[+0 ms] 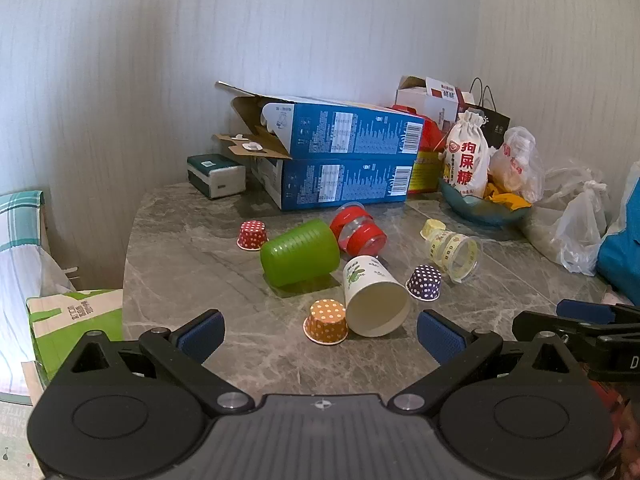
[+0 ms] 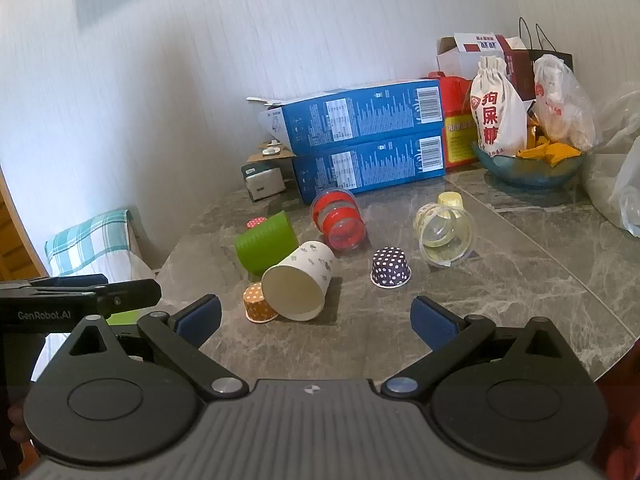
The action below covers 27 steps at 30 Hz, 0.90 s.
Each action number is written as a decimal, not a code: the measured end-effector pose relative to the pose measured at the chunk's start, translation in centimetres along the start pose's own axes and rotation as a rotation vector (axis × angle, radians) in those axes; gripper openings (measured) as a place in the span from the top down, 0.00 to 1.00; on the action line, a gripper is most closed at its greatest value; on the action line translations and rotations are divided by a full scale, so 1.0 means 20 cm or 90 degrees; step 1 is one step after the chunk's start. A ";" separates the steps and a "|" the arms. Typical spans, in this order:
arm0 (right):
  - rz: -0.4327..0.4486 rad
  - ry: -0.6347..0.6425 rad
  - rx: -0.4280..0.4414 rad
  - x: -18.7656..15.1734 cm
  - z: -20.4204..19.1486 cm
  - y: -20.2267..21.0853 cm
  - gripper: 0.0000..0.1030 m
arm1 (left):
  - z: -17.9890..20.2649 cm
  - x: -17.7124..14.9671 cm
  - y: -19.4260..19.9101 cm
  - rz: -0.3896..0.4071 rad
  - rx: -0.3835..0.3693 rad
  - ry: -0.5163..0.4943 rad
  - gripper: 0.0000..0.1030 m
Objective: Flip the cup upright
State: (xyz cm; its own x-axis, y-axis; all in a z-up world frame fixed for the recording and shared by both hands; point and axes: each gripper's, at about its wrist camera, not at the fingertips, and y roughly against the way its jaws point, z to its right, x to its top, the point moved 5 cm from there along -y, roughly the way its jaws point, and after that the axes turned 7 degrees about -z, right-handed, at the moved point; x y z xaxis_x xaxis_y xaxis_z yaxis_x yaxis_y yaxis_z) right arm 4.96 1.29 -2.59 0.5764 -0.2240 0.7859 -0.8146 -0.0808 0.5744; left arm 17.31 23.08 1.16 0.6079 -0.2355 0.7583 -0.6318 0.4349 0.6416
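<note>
Several cups lie on their sides on the grey marble table (image 1: 260, 360): a white paper cup (image 1: 374, 300) (image 2: 298, 286) with its mouth toward me, a green plastic cup (image 1: 298, 252) (image 2: 266, 244), a red-banded clear cup (image 1: 358, 230) (image 2: 338, 220) and a yellowish clear cup (image 1: 454, 252) (image 2: 442, 236). Small dotted paper cups stand mouth down: orange (image 1: 326, 322) (image 2: 258, 304), purple (image 1: 425, 282) (image 2: 391, 267), red (image 1: 252, 235). My left gripper (image 1: 320, 336) is open and empty, just short of the white cup. My right gripper (image 2: 316, 322) is open and empty, near the white cup.
Two stacked blue boxes (image 1: 344, 160) (image 2: 368, 140), a tissue pack (image 1: 216, 176), a bowl with a white pouch (image 1: 468, 160) (image 2: 498, 112) and plastic bags (image 1: 576, 224) line the back and right. The table edge drops off at left, by a green bag (image 1: 76, 320).
</note>
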 end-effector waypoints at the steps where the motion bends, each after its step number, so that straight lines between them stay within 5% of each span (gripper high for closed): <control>1: 0.000 0.000 0.000 0.00 0.00 0.00 0.01 | 0.00 0.00 0.00 0.000 0.000 0.000 0.00; 27: -0.007 -0.003 0.000 -0.01 0.00 -0.01 0.01 | 0.01 -0.01 -0.01 -0.002 0.000 0.000 0.00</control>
State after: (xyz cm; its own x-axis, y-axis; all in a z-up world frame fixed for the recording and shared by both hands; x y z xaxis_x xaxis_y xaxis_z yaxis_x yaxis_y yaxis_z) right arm 5.02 1.42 -2.89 0.5856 -0.2280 0.7779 -0.8078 -0.0837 0.5835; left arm 17.24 22.93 1.01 0.6104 -0.2366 0.7559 -0.6295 0.4343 0.6443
